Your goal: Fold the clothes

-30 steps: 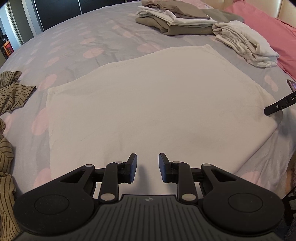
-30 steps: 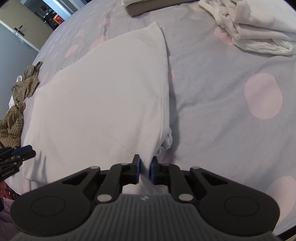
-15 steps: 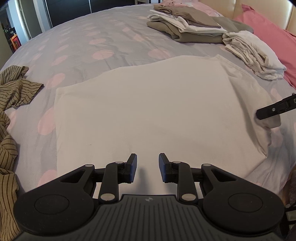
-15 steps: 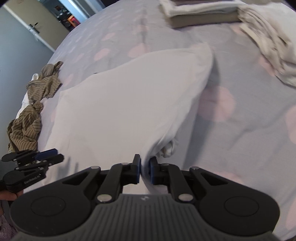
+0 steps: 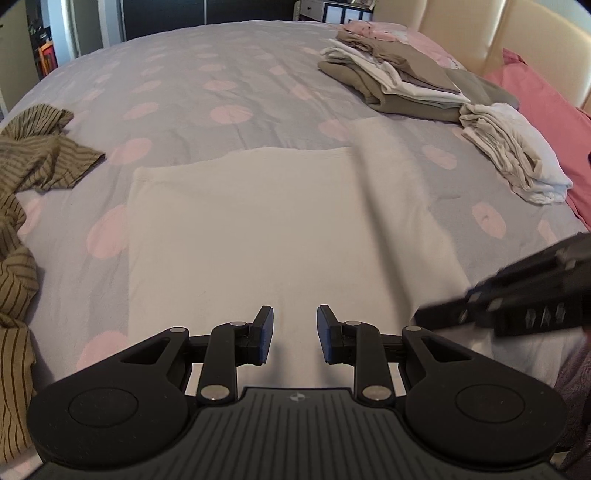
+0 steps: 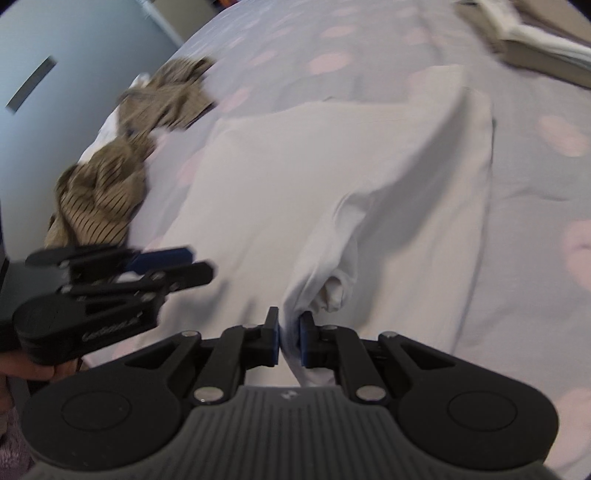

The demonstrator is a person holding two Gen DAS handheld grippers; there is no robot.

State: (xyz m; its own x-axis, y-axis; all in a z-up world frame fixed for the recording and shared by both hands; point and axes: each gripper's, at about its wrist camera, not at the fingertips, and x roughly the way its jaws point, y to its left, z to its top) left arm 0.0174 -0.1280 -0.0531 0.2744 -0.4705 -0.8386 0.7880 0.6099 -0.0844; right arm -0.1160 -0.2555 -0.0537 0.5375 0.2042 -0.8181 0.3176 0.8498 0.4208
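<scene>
A white garment [image 5: 258, 229] lies spread on the bed, its right side raised and drawn over toward the middle. My right gripper [image 6: 289, 341] is shut on a bunched edge of the white garment [image 6: 369, 166], holding it up off the flat part. In the left wrist view, the right gripper [image 5: 517, 306] reaches in from the right, blurred. My left gripper [image 5: 294, 334] hovers over the garment's near edge, open, with nothing between its fingers. In the right wrist view the left gripper [image 6: 201, 263] sits at the left, a hand behind it.
The bed cover [image 5: 184, 92] is grey with pink dots. A crumpled brown striped garment [image 5: 33, 162] lies at the left edge. At the far right are a folded stack [image 5: 395, 81], a white folded pile [image 5: 517, 162], a pink pillow [image 5: 546, 107] and the headboard [image 5: 480, 33].
My right gripper has swept left, toward the left gripper, with the garment's right edge, lifting and folding that side over. The left gripper has shifted a little and stays open.
</scene>
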